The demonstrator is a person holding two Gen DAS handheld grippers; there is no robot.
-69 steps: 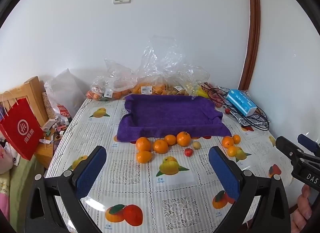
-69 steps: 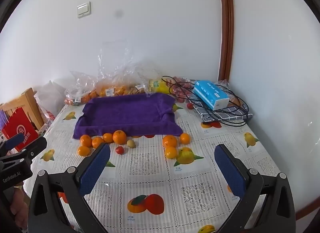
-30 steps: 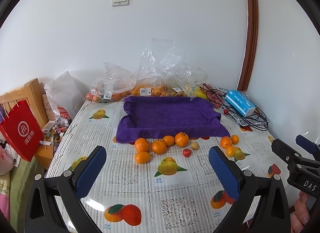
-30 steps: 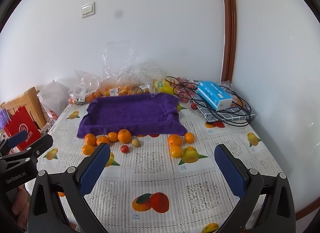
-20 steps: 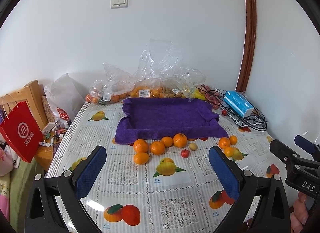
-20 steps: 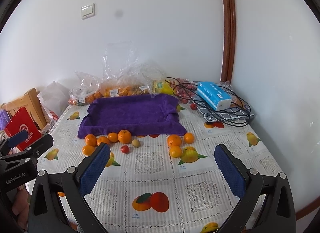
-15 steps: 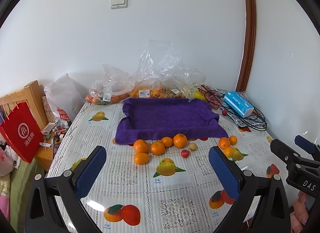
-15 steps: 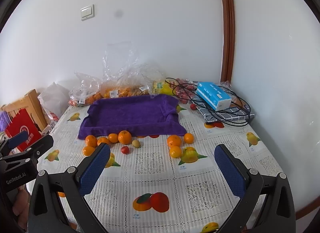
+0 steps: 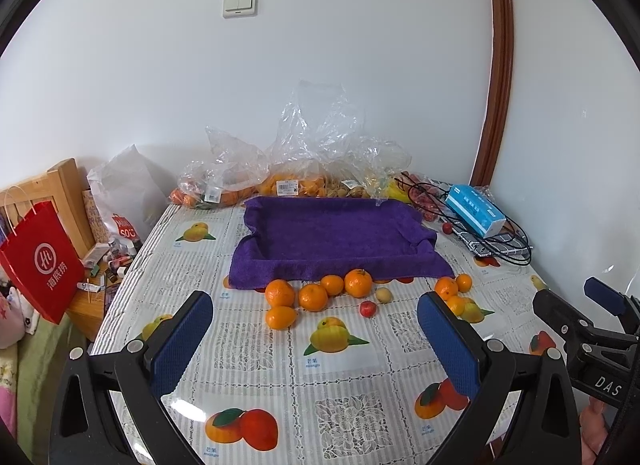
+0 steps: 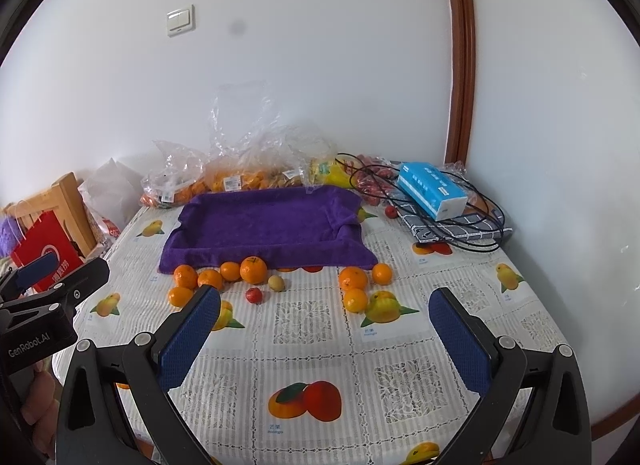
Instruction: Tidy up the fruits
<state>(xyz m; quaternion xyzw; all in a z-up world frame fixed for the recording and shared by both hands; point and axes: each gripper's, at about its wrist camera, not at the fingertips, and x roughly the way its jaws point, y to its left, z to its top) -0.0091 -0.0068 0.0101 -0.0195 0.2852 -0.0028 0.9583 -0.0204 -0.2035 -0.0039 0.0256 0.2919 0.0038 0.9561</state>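
A purple towel-lined tray (image 9: 332, 231) (image 10: 264, 225) lies empty at the table's middle back. In front of it lie several oranges (image 9: 312, 296) (image 10: 253, 269), a small red fruit (image 9: 367, 308) (image 10: 254, 295) and a small yellowish fruit (image 9: 383, 295) (image 10: 276, 283). Three more oranges (image 9: 446, 288) (image 10: 353, 278) lie to the right. My left gripper (image 9: 316, 339) is open and empty, above the table's near part. My right gripper (image 10: 324, 337) is open and empty, also held back from the fruit.
Clear plastic bags of fruit (image 9: 288, 181) stand behind the tray by the wall. A blue tissue box (image 9: 474, 215) and black cables (image 10: 460, 233) lie at the back right. A red paper bag (image 9: 38, 261) hangs left of the table. The tablecloth (image 10: 304, 329) has printed fruit pictures.
Both grippers have drifted slightly back and up, so the tray and fruit look a little farther away. Both stay open; no fruit has moved.
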